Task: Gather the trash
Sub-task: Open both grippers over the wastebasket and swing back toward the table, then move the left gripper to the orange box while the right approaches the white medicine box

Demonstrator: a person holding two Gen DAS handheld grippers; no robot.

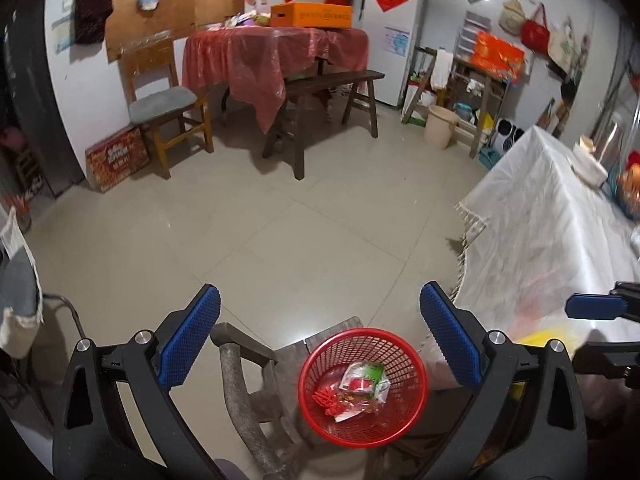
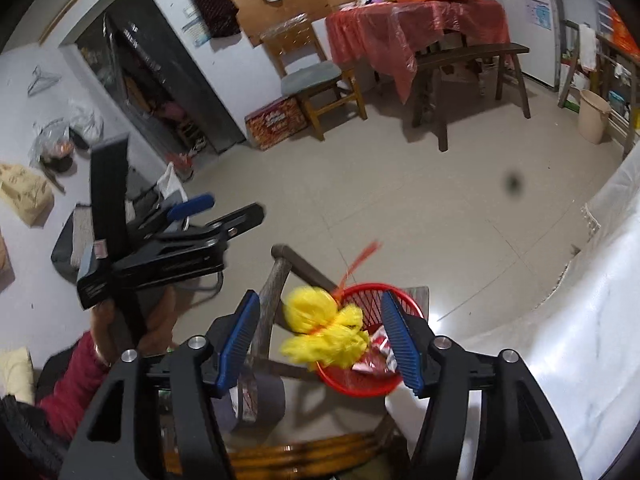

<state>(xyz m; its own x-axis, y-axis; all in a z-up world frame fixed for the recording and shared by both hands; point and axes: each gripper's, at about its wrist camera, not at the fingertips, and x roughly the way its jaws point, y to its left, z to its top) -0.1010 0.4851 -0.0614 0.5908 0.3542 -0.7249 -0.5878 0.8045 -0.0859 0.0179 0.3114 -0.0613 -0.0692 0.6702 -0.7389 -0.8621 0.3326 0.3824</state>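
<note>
A red mesh basket (image 1: pixel 362 390) sits on a wooden stool (image 1: pixel 256 384) and holds a clear snack wrapper (image 1: pixel 364 380) and red scraps. My left gripper (image 1: pixel 320 336) is open and empty above it. In the right wrist view my right gripper (image 2: pixel 318 338) is open, and a crumpled yellow mesh bag (image 2: pixel 324 330) with an orange tail is between its fingers, touching neither, above the basket (image 2: pixel 360 380). The left gripper (image 2: pixel 192 216) shows at the left of that view.
A table under a white cloth (image 1: pixel 552 240) stands at the right, next to the basket. A red-covered table (image 1: pixel 272 52), a dark bench (image 1: pixel 332 84), a chair (image 1: pixel 164 100) and a beige bucket (image 1: pixel 440 124) stand across the tiled floor.
</note>
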